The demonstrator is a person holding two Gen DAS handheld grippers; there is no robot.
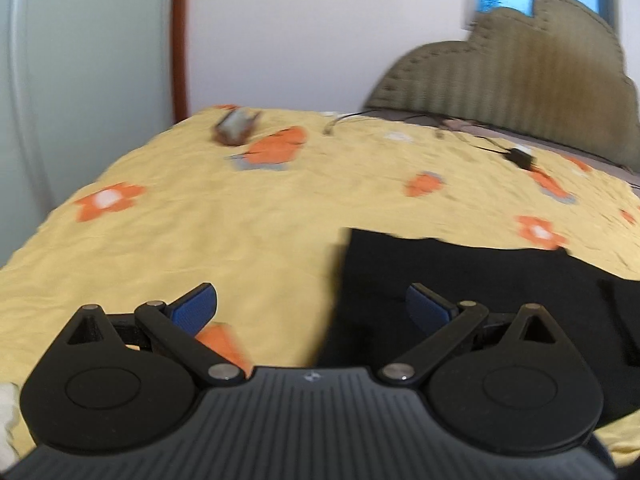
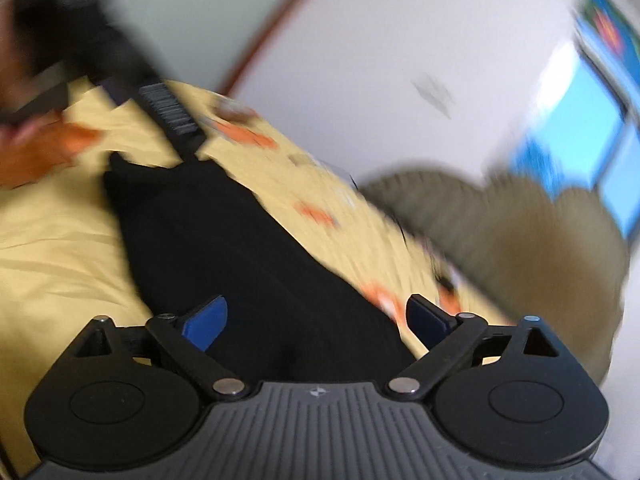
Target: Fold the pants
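Note:
Black pants (image 1: 460,280) lie flat on the yellow flowered bedspread (image 1: 200,232), filling the lower right of the left wrist view. My left gripper (image 1: 312,304) hovers over their left edge, open, with nothing between its blue pads (image 1: 196,306). In the tilted, blurred right wrist view the pants (image 2: 224,240) run as a long dark strip from upper left down under my right gripper (image 2: 316,316). It is open wide above the cloth, its blue pads (image 2: 208,326) gripping nothing. The other gripper's ribbed black body (image 2: 168,112) shows at the strip's far end.
A padded olive headboard (image 1: 520,80) stands at the far right of the bed. A black charger with cable (image 1: 520,158) and a small brownish object (image 1: 236,126) lie near the far edge. A pale door with a red-brown frame (image 1: 80,80) is on the left.

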